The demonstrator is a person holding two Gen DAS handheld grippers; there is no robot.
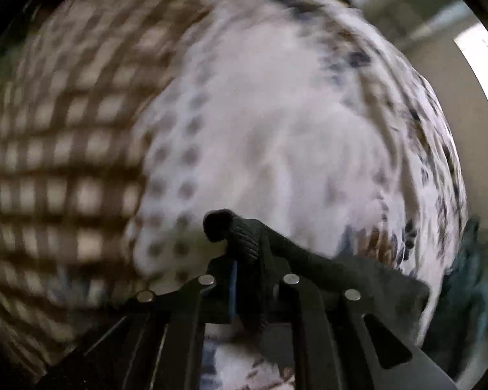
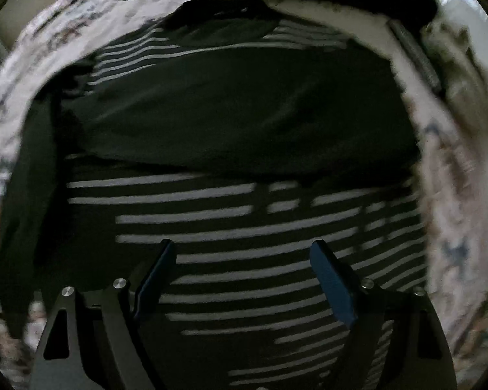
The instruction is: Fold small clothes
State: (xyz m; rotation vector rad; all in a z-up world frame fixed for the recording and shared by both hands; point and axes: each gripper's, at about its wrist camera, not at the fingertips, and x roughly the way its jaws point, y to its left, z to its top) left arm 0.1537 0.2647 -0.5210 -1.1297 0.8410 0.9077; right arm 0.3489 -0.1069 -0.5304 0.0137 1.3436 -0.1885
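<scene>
Floral bedsheet [image 2: 452, 195] carries the striped shirt [image 2: 244, 227] flat for folding; my left tool [image 1: 240, 243] pinches dark fabric [image 1: 309, 260], my right tool [image 2: 244, 260] hangs released.

A white bedsheet [image 1: 276, 123] printed with small dark flowers is covering the bed, blurred in the left wrist view. A brown-and-cream checked cloth [image 1: 65, 149] is lying beside it on the left. In the right wrist view the same sheet [image 2: 452, 214] is framing the scene, and a grey ridged strip [image 2: 413, 55] is lying on it at upper right.
</scene>
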